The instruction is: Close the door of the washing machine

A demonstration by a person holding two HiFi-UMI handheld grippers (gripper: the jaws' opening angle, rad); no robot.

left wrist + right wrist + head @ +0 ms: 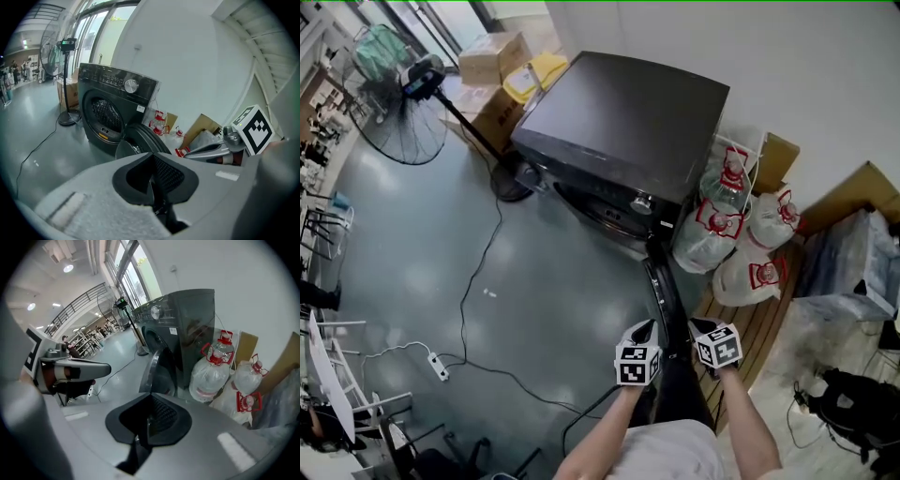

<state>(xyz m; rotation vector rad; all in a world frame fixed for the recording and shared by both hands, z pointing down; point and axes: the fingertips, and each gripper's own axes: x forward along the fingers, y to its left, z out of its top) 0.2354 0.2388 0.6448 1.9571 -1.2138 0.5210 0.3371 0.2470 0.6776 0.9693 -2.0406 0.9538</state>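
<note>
Water jugs point(713, 225) beside open door point(662, 292)

Light: I see bright daylight from windows point(101, 33) upper left | glare: pale sheen on floor point(412, 244) | gripper views: fisheye bend, black corners, foreground soft

Left of the open door point(662, 292) you have bare floor point(562, 319), crossed only by a thin cable point(464, 302). Right of it, water jugs point(711, 232) crowd close. A fan point(398, 117) stands well apart at upper left.
</note>
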